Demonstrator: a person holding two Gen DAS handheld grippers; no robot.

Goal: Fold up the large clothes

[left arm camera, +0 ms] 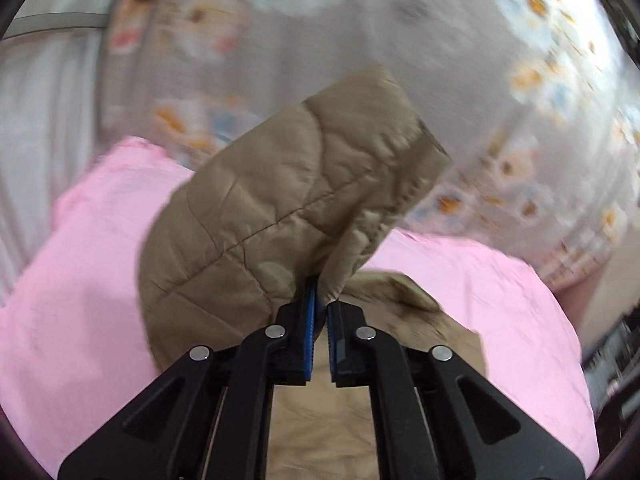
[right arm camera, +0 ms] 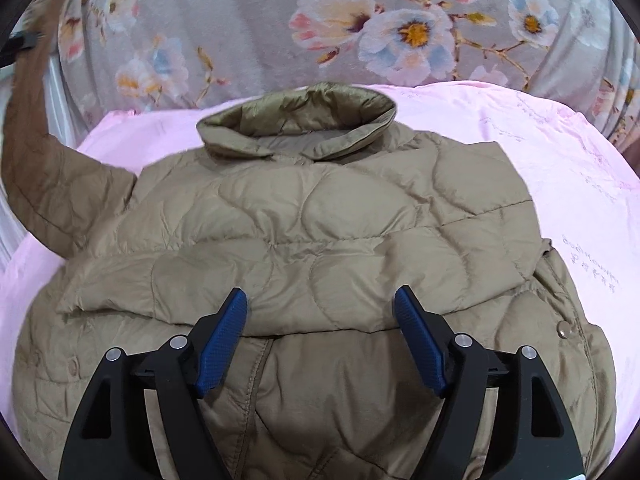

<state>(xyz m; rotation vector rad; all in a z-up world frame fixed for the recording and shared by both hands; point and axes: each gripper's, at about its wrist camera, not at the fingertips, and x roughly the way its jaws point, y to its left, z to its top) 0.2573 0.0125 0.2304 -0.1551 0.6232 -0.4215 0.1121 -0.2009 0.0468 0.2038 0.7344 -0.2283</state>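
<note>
A tan quilted jacket [right arm camera: 320,220] lies on a pink sheet [right arm camera: 560,184], collar [right arm camera: 298,120] at the far side, one sleeve folded across its body. My left gripper [left arm camera: 320,304] is shut on the other sleeve's [left arm camera: 288,200] cuff end and holds it lifted above the sheet; that raised sleeve shows at the left of the right wrist view [right arm camera: 36,168]. My right gripper [right arm camera: 320,300] is open and empty, hovering just above the jacket's middle, over the folded sleeve's edge.
A grey floral blanket [right arm camera: 400,28] lies bunched along the far side of the pink sheet [left arm camera: 80,280]. White cloth [left arm camera: 36,120] hangs at the left. Dark furniture [left arm camera: 616,360] is at the right edge.
</note>
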